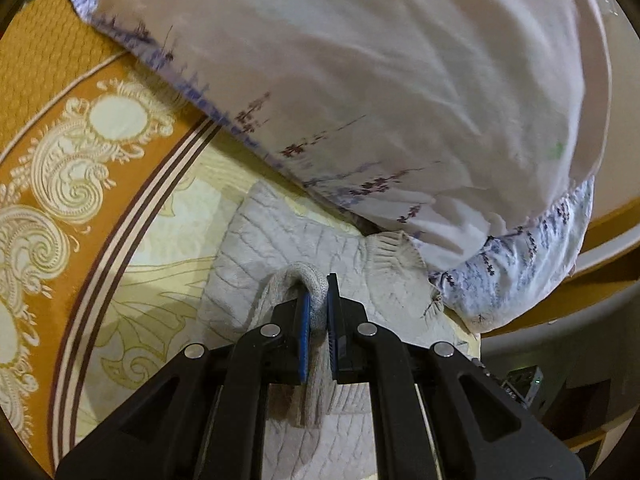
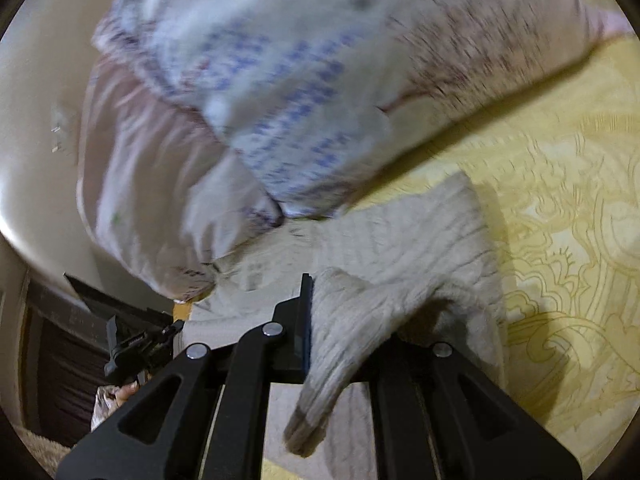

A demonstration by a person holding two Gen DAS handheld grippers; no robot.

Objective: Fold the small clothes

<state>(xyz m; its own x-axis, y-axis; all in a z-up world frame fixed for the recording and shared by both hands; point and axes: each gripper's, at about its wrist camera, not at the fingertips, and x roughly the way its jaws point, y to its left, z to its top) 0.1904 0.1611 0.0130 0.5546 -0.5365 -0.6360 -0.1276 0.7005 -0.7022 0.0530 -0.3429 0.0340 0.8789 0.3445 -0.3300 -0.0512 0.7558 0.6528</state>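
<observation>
- The jaws of the left gripper (image 1: 318, 300) were pinched nearly together on a rolled edge of the grey knit garment (image 1: 288, 248), the fabric squeezed between the blue pads.
- The jaws of the right gripper (image 2: 332, 312) also held the grey knit garment (image 2: 404, 240); a thick fold draped over and hid the right finger, so how far apart they stood could not be told exactly.
- The garment lay on a yellow patterned bedspread (image 1: 132, 280), its far end touching a white pillow with small purple flowers (image 1: 380, 80).
- The right wrist view was blurred, so fine detail was lost there.
- Part of the knit lay flat on the bedspread while both held edges were raised above it.
- By my judgement the fold was midway: both edges were gripped and lifted, but not yet laid over the flat part, and smoothing was left to do.
</observation>
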